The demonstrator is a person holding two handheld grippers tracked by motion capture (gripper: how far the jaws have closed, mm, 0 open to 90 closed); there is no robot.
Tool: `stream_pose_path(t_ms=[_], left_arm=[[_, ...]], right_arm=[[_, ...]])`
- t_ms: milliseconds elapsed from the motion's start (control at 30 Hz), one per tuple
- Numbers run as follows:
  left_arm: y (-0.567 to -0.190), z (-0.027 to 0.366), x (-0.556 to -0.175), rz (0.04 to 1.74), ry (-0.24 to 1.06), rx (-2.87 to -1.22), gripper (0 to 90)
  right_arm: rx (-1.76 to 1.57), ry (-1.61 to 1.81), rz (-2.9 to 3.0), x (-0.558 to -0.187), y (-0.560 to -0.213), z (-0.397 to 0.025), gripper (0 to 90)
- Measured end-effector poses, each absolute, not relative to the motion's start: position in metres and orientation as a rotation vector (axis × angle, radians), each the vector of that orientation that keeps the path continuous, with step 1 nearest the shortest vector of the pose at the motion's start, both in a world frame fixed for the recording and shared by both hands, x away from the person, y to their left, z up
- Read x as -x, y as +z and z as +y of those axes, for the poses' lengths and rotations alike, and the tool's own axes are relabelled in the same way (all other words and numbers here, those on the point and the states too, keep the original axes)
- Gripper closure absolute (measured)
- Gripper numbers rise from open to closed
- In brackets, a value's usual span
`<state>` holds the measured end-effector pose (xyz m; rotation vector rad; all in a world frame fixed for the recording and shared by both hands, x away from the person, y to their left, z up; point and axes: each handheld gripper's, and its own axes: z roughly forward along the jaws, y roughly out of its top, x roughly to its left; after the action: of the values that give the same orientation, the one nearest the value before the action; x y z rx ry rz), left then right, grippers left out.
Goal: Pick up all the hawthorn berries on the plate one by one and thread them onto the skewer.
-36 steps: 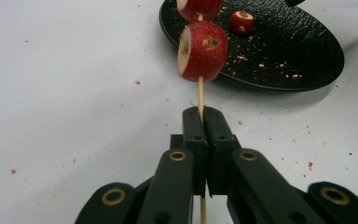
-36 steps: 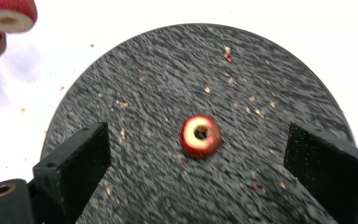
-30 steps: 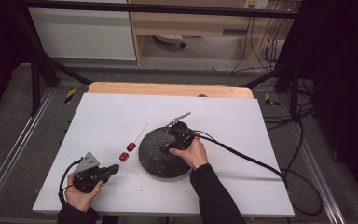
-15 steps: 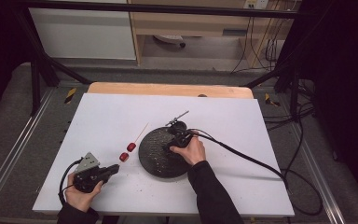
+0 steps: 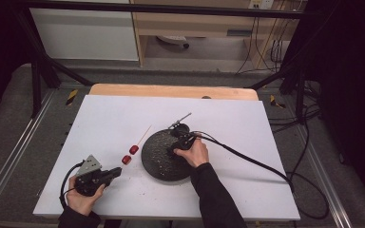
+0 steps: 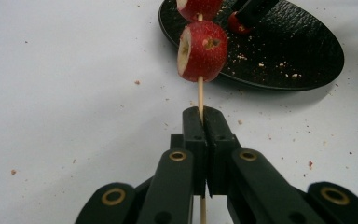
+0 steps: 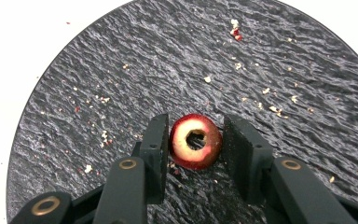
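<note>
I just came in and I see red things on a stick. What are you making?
A person is threading cored red fruit pieces onto a thin wooden skewer. The left gripper is shut on the skewer, which already carries two fruit pieces. The right gripper is over the black plate, its jaws open on either side of another fruit piece that lies on the plate. One jaw looks to touch it, the other is apart.

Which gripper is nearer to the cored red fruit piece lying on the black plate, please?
Right. The right gripper straddles the fruit piece on the black plate, jaws open either side. The left gripper is off the plate, clamping a skewer.
</note>
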<state>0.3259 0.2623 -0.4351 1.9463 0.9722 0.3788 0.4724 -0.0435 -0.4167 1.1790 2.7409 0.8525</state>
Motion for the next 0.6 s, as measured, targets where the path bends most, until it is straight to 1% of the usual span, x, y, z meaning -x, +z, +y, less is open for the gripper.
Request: stream_pose_path(t_ms=[367,600], left_arm=[[-0.4347,0.262,-0.3258,0.97,0.381,-1.948,88.6],[-0.4348,0.2614,-0.3256,0.97,0.382,-1.948,88.6]], right_arm=[[-1.186,0.827,2.75,-0.4729,-0.4173,-0.0433,61.5],[-1.188,0.819,2.753,-0.4725,-0.4165,-0.0435,63.0]])
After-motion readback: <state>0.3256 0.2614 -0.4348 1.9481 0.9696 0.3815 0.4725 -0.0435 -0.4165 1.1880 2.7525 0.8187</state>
